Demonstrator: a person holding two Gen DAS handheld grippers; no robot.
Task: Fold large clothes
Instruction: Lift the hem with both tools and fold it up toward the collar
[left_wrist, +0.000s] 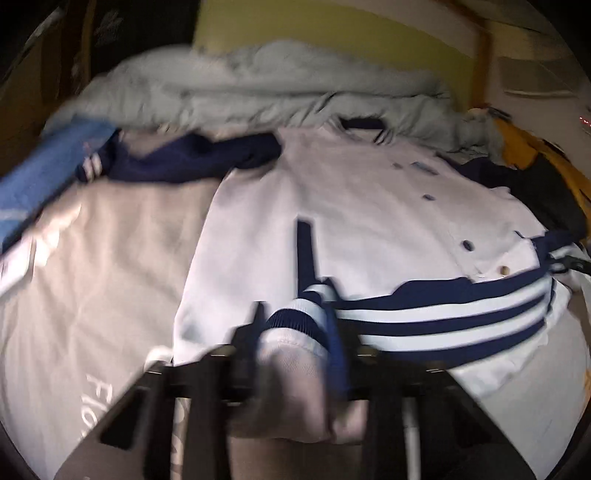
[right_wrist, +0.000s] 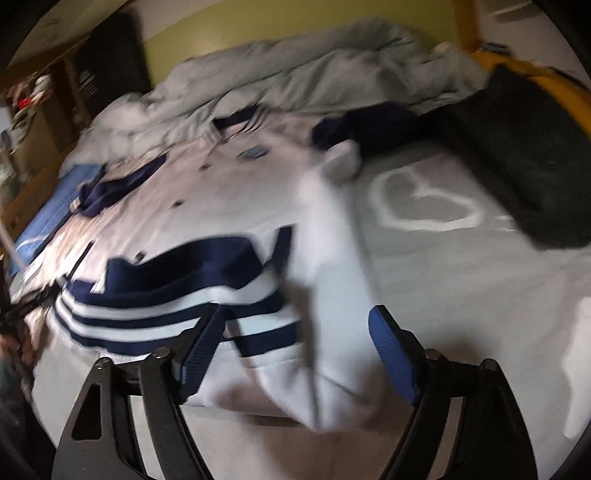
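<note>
A crumpled grey duvet (left_wrist: 258, 88) was observed against a yellow-green wall (left_wrist: 332, 26), with a black cushion (right_wrist: 524, 155) and a blue cloth (left_wrist: 48, 170) noted on the grey bedsheet (right_wrist: 461, 280).

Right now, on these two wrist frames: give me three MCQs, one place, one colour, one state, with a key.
1. Where does the white jacket lie?
A. on the bed sheet
B. on a hanger
C. in a basket

2. What colour are the hem stripes?
A. red
B. navy
C. green

3. What state is the right claw in?
A. shut on a sock
B. shut on the collar
C. open

Key: A, the jacket is spread flat on the grey sheet; B, navy bands cross the white hem; C, its blue pads stand wide apart, while the left claw pinches the hem.
</note>
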